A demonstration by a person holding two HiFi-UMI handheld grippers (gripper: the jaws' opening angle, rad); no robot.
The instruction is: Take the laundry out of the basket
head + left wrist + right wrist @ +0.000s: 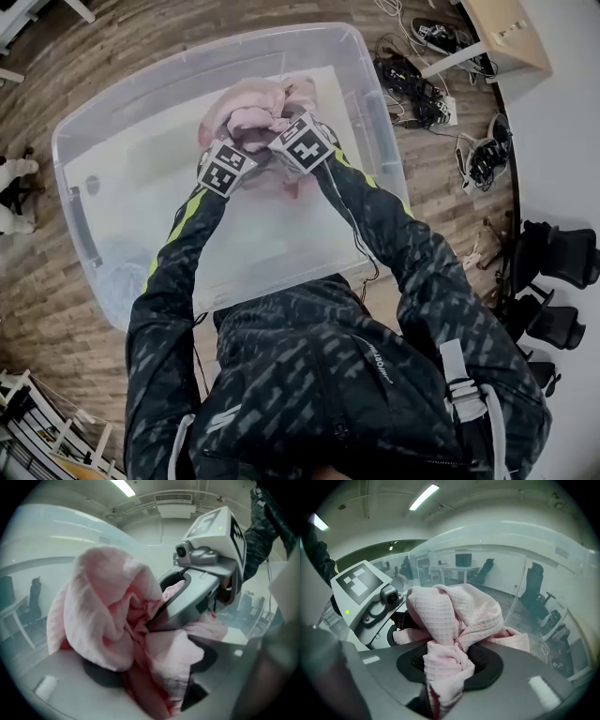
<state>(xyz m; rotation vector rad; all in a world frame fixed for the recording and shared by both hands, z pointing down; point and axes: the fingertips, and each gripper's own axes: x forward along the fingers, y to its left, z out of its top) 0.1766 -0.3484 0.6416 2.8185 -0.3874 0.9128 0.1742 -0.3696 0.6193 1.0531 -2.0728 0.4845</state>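
A pink waffle-weave cloth (253,105) is bunched over the far middle of a large clear plastic bin (379,122) on a wooden floor. Both grippers meet at it, side by side. My left gripper (152,677) is shut on a thick wad of the pink cloth (103,620), which fills the gap between its jaws. My right gripper (445,674) is shut on a twisted fold of the same cloth (454,616), and the rest billows above the jaws. In the head view the marker cubes of the left gripper (226,167) and right gripper (302,142) hide the fingertips.
The bin's clear walls rise all round the grippers. Cables and small devices (412,86) lie on the floor at the far right beside a light wooden piece of furniture (506,33). Black chair bases (553,281) stand at the right.
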